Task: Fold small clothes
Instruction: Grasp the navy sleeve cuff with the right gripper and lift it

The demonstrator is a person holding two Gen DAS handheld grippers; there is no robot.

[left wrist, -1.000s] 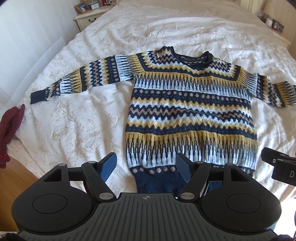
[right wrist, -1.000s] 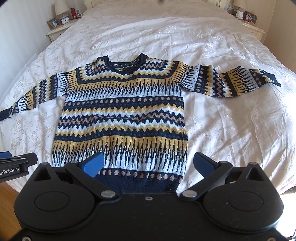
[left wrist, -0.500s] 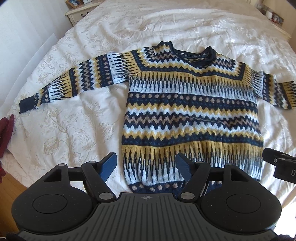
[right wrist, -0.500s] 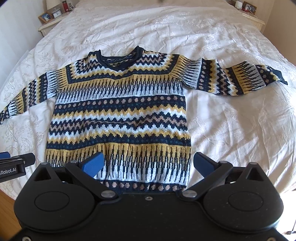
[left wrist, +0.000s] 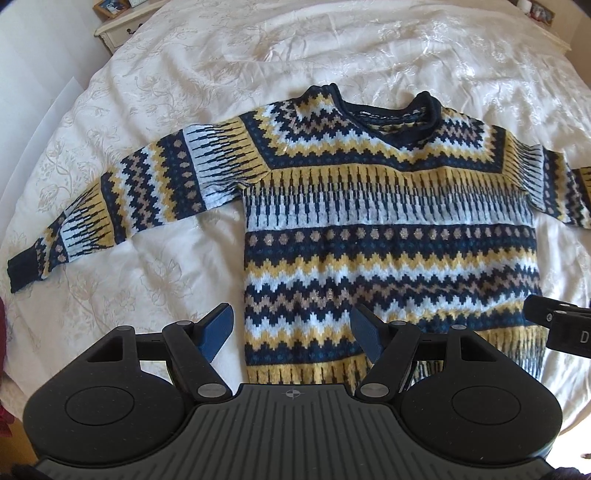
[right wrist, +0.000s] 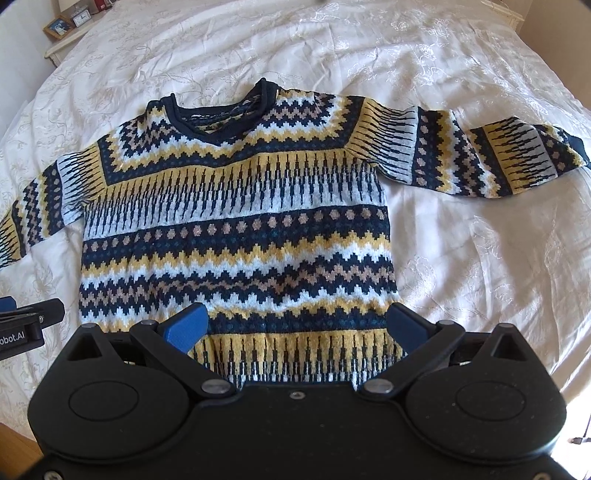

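A small knitted sweater [left wrist: 388, 236] in navy, yellow and pale blue zigzag bands lies flat on the bed, front up, both sleeves spread out sideways; it also shows in the right wrist view [right wrist: 236, 229]. My left gripper [left wrist: 291, 330] is open and empty, above the sweater's lower left side edge. My right gripper [right wrist: 295, 325] is open and empty, above the sweater's lower right part near the hem. The hem is hidden under both gripper bodies. Each gripper's tip shows at the other view's edge.
The white floral bedspread [left wrist: 147, 280] covers the bed [right wrist: 480, 258]. A bedside cabinet with picture frames [left wrist: 118, 26] stands at the far left. A dark red cloth [left wrist: 3, 332] lies at the bed's left edge. More small items stand on a far right cabinet [left wrist: 535, 11].
Both grippers have moved forward over the sweater, toward its collar; the navy hem has slid out of sight beneath them. Both stay open. The sweater has not moved.
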